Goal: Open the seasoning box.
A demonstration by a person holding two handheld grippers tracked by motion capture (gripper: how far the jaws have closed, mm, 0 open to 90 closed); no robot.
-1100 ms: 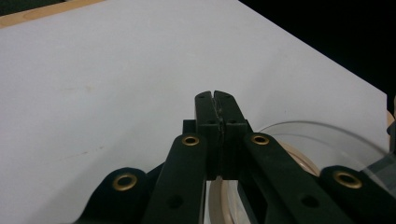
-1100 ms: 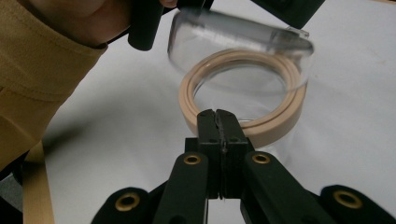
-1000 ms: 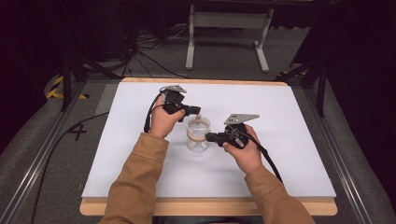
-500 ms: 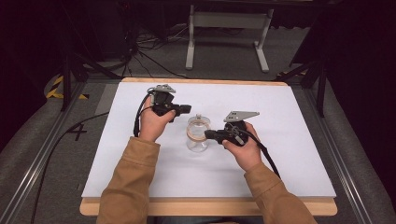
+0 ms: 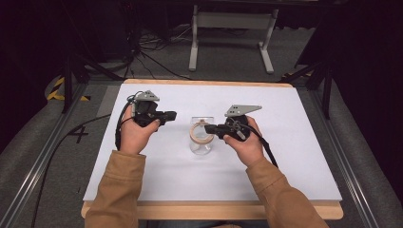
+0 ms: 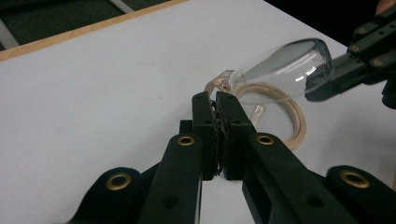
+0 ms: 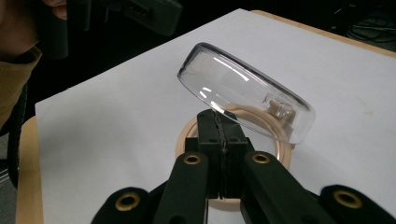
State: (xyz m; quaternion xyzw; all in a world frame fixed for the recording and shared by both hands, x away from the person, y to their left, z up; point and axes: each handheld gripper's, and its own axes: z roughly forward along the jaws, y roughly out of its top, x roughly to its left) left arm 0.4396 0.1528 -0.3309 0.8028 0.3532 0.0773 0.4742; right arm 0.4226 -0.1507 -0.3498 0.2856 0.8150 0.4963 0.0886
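A small clear jar [image 5: 201, 147] stands mid-table with a tan seal ring [image 5: 196, 134] [image 6: 293, 127] [image 7: 283, 157] at its mouth. Its clear domed lid [image 6: 285, 69] [image 7: 243, 93] is tipped up off the ring. My right gripper [image 5: 209, 128] [image 7: 219, 116] is shut on the lid's rim and holds it tilted. My left gripper [image 5: 172, 115] [image 6: 215, 96] is shut with nothing between its jaws, a short way left of the jar and apart from it. The right gripper [image 6: 343, 77] also shows from the left gripper view, clamped on the lid's edge.
The white table top [image 5: 285, 171] has a wooden front edge [image 5: 214, 210]. Behind the table, cables and a metal stand [image 5: 230, 28] sit on the floor. Black cables trail from both grippers. Both tan sleeves rest over the near half of the table.
My left gripper has drawn back to the left, away from the jar's top. The right gripper has stayed at the jar with the lid in its jaws.
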